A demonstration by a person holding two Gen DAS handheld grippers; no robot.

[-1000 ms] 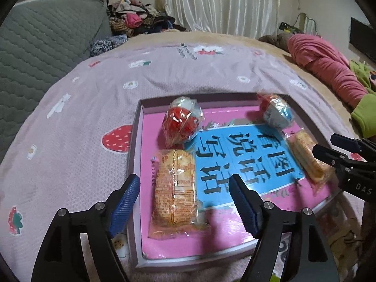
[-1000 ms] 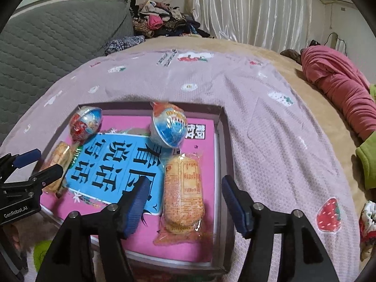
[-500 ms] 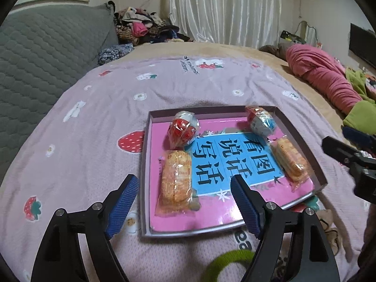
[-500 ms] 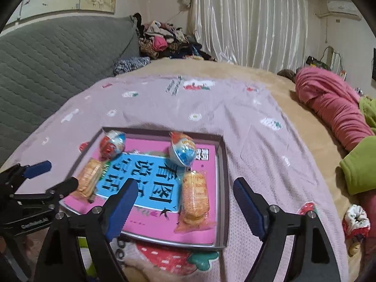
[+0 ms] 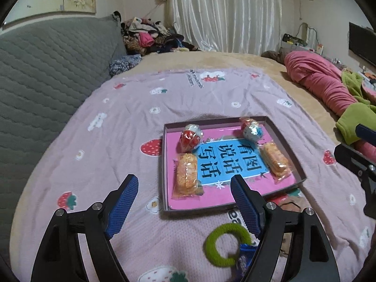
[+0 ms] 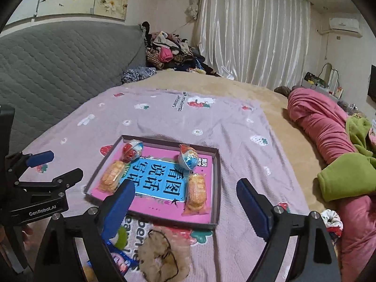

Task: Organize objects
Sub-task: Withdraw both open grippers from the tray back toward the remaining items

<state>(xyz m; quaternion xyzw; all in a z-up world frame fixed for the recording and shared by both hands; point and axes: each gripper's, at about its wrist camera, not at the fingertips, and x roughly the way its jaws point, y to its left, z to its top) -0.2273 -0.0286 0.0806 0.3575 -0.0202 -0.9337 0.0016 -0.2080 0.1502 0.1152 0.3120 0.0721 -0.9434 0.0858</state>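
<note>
A shallow box tray [image 5: 284, 141] [image 6: 217, 183] with a pink and blue printed floor lies on the lilac strawberry blanket. In it are two wrapped egg toys, a red one [image 5: 189, 137] [image 6: 131, 150] and a blue one [image 5: 252, 129] [image 6: 189, 157], and two orange snack packs [image 5: 186, 176] [image 5: 275, 159] [image 6: 197, 191] [image 6: 112, 175]. My left gripper [image 5: 184, 203] is open and empty, held short of the tray's near left corner. My right gripper [image 6: 185, 204] is open and empty, held short of the tray's near edge.
A green hair ring [image 5: 225, 244] and a blue packet [image 6: 119, 260] lie on the blanket near me, beside a beige fluffy scrunchie [image 6: 159, 256]. A grey padded headboard [image 5: 47, 75] runs along the left. Pink and green bedding [image 6: 329, 141] lies right. A floral scrunchie [image 6: 331, 221] lies right.
Both grippers have drawn back and risen away from the tray, so it looks smaller and farther. The green ring and near items came into view. Both stay open.
</note>
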